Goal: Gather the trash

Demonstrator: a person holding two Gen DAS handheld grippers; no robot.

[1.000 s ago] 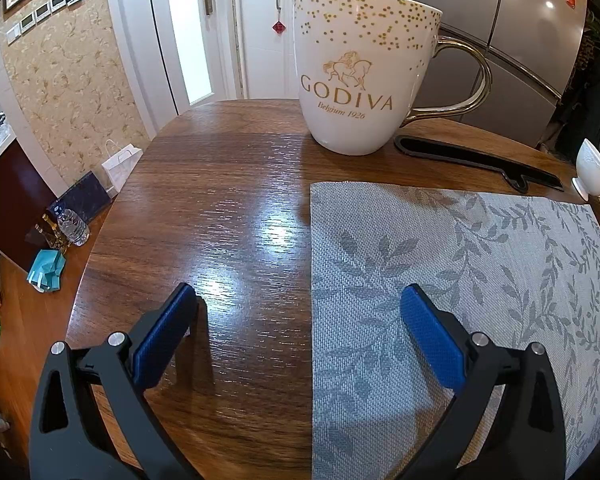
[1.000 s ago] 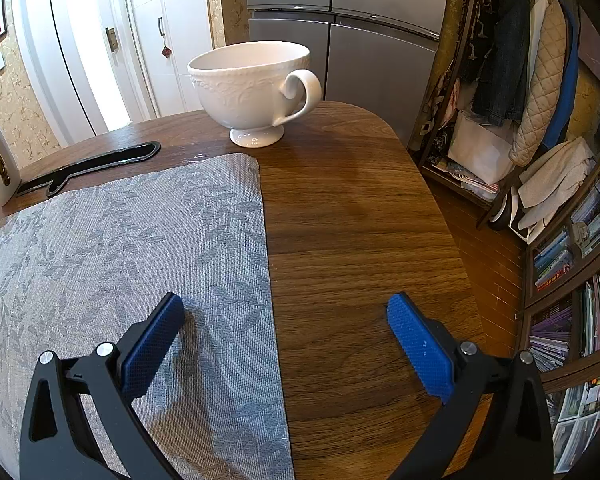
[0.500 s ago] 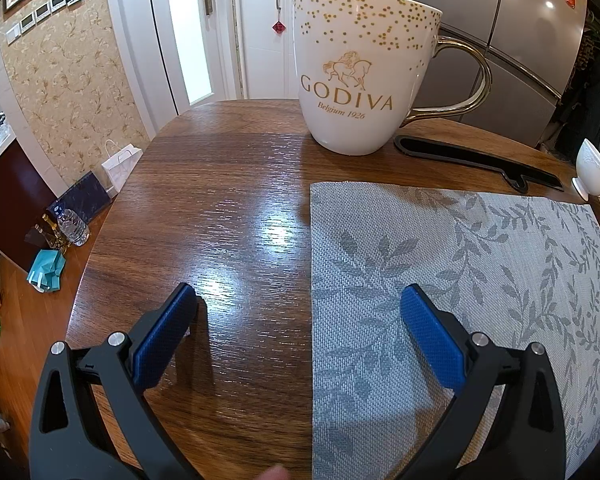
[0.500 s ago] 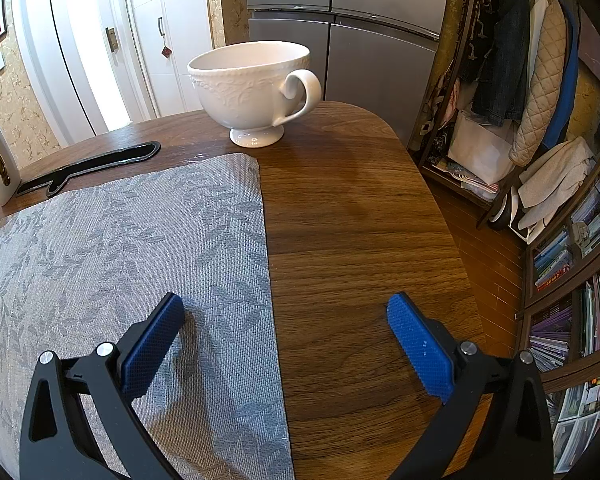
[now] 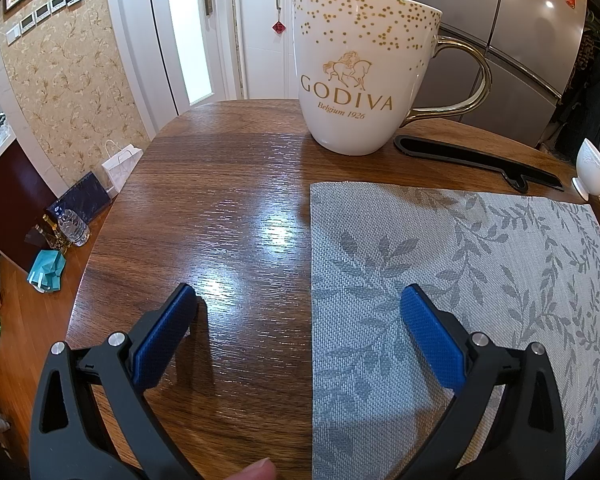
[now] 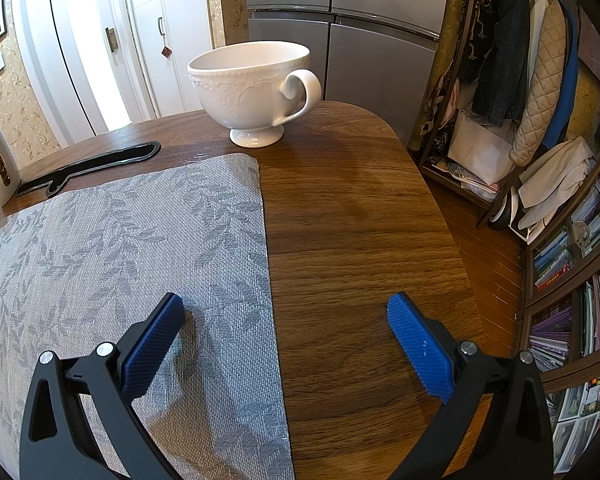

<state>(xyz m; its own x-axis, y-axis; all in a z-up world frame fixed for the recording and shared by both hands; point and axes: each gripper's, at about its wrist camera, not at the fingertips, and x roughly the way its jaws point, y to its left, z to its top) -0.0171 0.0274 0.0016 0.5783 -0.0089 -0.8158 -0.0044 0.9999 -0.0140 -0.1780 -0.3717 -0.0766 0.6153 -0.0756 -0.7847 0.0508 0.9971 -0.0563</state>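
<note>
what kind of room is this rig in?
Most likely a home dining area next to a kitchen: a wooden table with a placemat and cups, a steel fridge behind it, and coats hanging beside bookshelves.

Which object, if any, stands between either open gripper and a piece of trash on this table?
None can be named: no trash shows. Ahead of the left gripper stands the Godiva mug; ahead of the right gripper, the white teacup.
</note>
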